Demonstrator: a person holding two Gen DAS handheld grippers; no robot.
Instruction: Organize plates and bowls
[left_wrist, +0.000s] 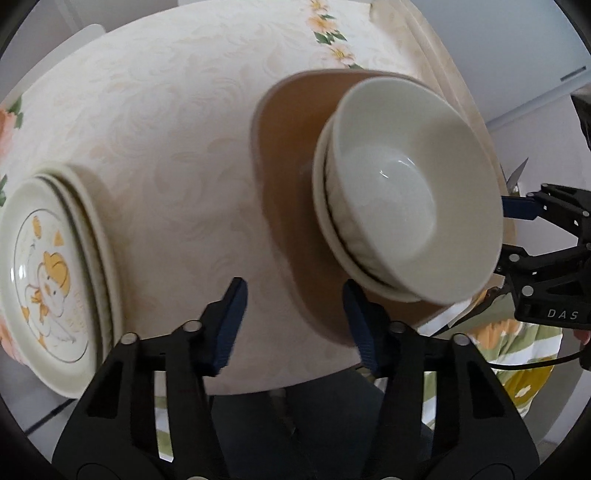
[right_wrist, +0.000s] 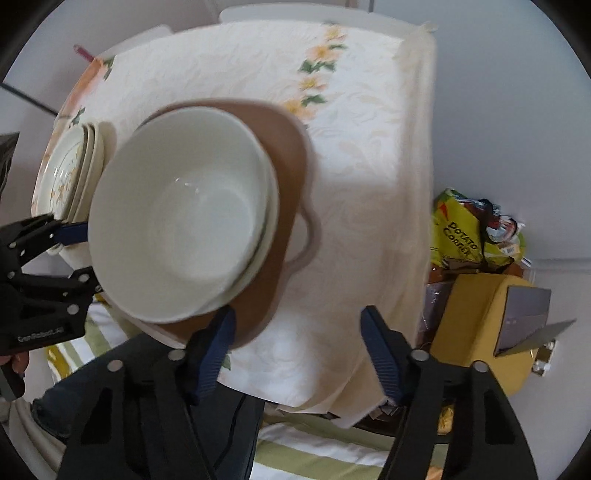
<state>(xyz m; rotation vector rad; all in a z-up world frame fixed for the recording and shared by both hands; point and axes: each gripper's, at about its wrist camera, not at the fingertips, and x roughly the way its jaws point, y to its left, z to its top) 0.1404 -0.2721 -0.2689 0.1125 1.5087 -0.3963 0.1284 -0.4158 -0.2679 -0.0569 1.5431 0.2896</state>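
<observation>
Left wrist view has you looking almost straight down on the table: your left gripper (left_wrist: 293, 321) hangs over bare tablecloth (left_wrist: 177, 122) with its jaws partly apart and nothing between them, the brown tray (left_wrist: 284, 177) just beside its right finger. On that tray sit the stacked white bowls (left_wrist: 410, 192), nested one in another, and well to the left a stack of plates (left_wrist: 55, 273) with an orange cartoon print rests on the cloth. In the right wrist view your right gripper (right_wrist: 295, 350) is likewise half open and empty, its left finger over the near edge of the tray, its right finger over cloth. The step in hand looks like a two-handed approach to the tray or the bowls; nothing is gripped yet. Next you would need to settle which rim each gripper takes, then close only once the pads straddle it. The table is small, covered in a cream floral cloth that hangs over the edges; beside it on the floor lie a yellow box (right_wrist: 484, 325) and a green snack bag (right_wrist: 461, 232), and a striped rug (right_wrist: 325, 454) below.
</observation>
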